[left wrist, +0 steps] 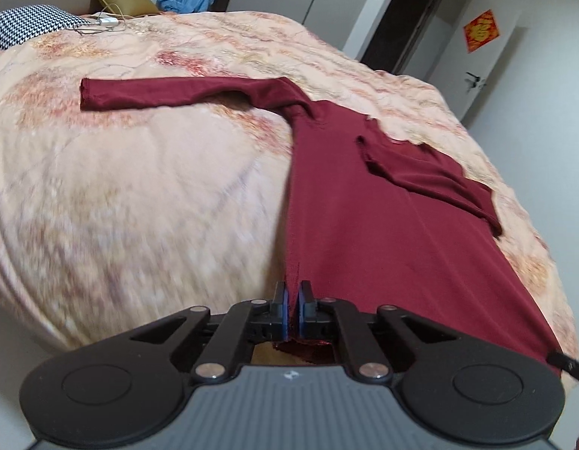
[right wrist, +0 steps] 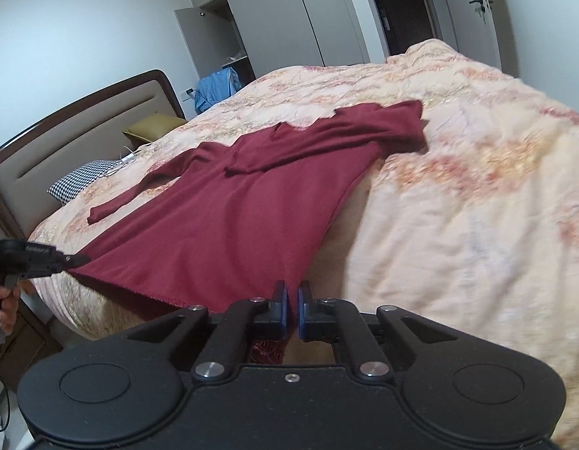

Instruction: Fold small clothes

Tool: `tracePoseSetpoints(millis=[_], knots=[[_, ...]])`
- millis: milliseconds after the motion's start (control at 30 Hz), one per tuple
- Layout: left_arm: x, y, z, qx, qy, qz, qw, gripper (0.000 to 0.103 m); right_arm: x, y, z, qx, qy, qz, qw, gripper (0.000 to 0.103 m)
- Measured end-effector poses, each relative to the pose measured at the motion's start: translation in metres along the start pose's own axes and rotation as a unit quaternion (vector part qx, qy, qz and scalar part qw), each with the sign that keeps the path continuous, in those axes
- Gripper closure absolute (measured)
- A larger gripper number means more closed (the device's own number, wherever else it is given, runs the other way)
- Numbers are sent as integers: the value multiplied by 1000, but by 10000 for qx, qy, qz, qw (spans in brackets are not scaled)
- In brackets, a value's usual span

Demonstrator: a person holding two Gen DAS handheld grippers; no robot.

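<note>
Dark red long-sleeved knit top lies spread on the peach floral bedspread, hem corners at 6 o'clock pinched by left gripper and right gripper.

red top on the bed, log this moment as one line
left claw shut on red top hem corner | right claw shut on other corner | top on bed

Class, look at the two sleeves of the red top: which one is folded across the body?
The right-hand sleeve in the left wrist view lies folded over the top; the other sleeve stretches out flat on the bedspread.
</note>
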State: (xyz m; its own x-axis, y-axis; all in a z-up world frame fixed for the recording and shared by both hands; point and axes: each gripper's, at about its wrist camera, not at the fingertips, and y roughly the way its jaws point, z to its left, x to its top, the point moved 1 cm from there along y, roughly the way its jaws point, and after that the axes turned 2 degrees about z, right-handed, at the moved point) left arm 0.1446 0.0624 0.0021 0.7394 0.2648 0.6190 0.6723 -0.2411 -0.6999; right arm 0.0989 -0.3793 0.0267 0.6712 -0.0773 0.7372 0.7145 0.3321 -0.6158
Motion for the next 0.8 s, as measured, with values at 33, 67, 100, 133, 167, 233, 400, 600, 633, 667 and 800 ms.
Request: tracePoseSetpoints(millis=[33,67,100,133,167,233,400,600,633,667,800], knots=[[-9,-7,-3,-53,-43,5,10000,99,-1,-7,-2,-20,-59,11,10000,98],[-19,-13,-5,-106,-80,15,9999,99,-3,-14,-1,-43,-113,35,9999,98],[-29,-19,-7,-153,-118,24,9998,99,-6,-20,-1,-68,-174,63,9998,98],[-38,-24,-9,-202,-126,39,9997,99,-9,-24,-2,-115,-241,93,9996,98],[-47,-28,-11,-235,-124,56,9996,99,-13,-28,-4,-186,-305,136,9993,98],[-60,-30,-10,-286,-145,70,9995,98,-22,-26,-6,-280,-331,234,9988,98],[-62,-16,2,-301,-448,185,9984,91,-33,-12,-11,-156,-160,292,9993,97],[-49,-2,17,-153,-650,159,9976,54,-37,1,-3,-258,-497,328,9979,80],[-44,0,20,-127,-716,126,9973,46,-37,4,-4,-315,-511,330,9976,77],[-39,1,24,-92,-773,83,9969,40,-36,5,-5,-365,-505,323,9975,67],[-7,9,47,144,-1064,-250,9939,16,-29,10,-15,-528,-363,120,9979,32]])
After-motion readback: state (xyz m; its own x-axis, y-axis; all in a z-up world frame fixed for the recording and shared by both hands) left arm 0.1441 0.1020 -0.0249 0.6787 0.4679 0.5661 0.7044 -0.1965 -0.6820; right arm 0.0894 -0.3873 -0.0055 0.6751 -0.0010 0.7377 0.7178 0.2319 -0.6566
